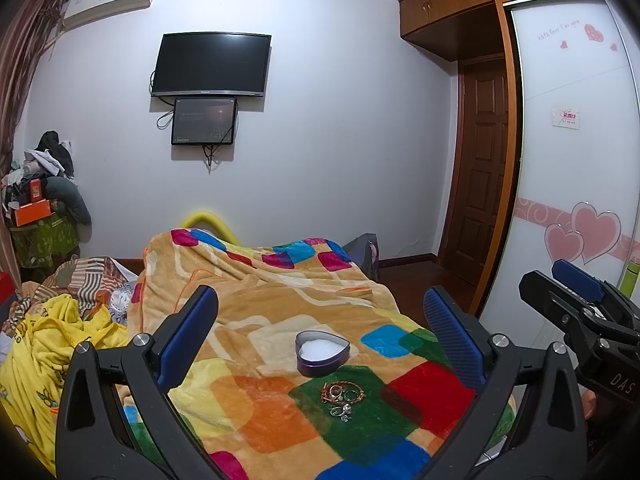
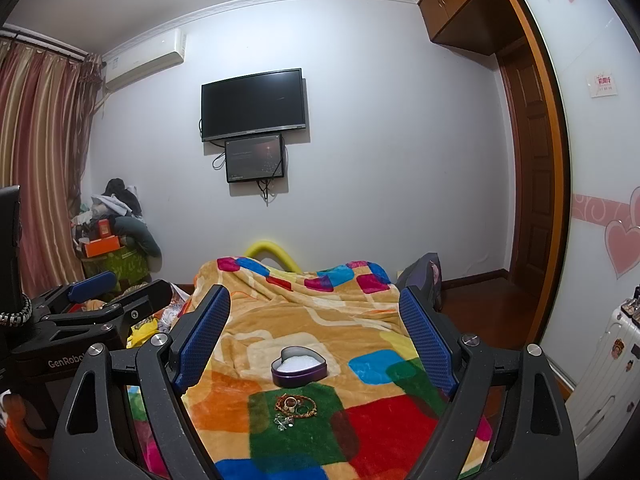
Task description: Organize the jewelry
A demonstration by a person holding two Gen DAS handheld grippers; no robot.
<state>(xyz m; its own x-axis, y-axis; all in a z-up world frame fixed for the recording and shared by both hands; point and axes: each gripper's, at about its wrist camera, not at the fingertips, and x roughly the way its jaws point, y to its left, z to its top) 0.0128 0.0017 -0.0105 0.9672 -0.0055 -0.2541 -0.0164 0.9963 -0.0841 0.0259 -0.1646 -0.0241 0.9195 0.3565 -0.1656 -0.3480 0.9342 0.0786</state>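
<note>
Bed blanket point(image 1: 280, 304): jewelry point(image 1: 342, 394); suitcase point(image 2: 608, 360) only right view.

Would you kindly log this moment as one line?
left gripper: open | right gripper: open | jewelry pile: on green blanket patch | purple heart-shaped tin: open, behind pile

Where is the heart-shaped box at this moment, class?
In both wrist views the heart-shaped box sits open on the patchwork blanket, centred ahead between the open gripper fingers, just beyond the small jewelry pile on the green patch.
</note>
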